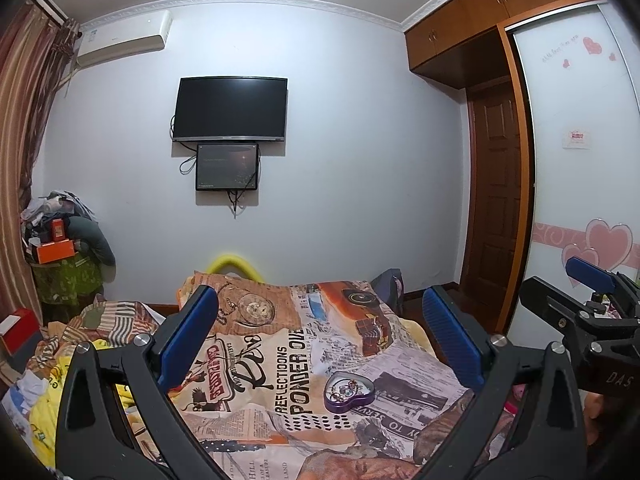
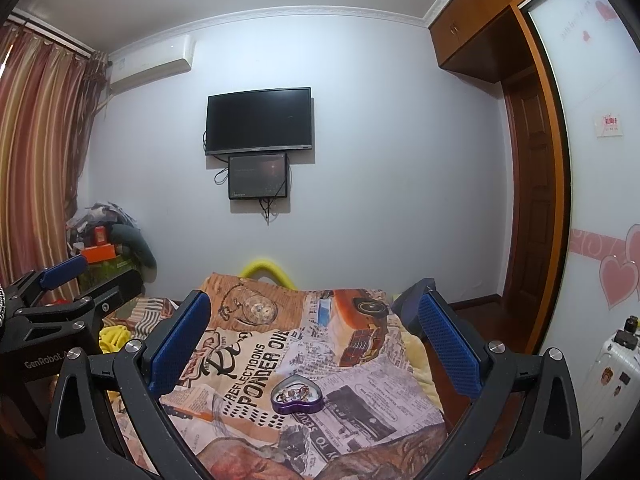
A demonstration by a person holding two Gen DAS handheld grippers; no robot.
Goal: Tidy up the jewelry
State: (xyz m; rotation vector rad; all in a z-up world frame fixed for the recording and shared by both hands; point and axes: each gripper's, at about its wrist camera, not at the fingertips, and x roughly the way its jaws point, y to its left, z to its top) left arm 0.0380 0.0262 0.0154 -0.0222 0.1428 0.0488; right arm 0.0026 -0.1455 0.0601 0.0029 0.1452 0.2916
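Left wrist view: the left gripper (image 1: pixel 320 336) is held spread and empty; the heart tin (image 1: pixel 349 391) of jewelry is seen at 5 o'clock on the bedspread (image 1: pixel 280 360).

Right wrist view: the right gripper (image 2: pixel 314 340) is likewise spread, with the tin (image 2: pixel 296 394) at 6 o'clock. A slow descent is advised, since the small pieces are best pinched singly.

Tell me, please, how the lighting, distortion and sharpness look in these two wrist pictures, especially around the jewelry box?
Left wrist view: strong fisheye bending of the wardrobe and ceiling line, dark vignette corners, dim bluish light; the heart-shaped box is fairly sharp, its contents too small to tell apart. Right wrist view: the same bending, curtain edge smeared, faint glare on the TV; no motion blur.
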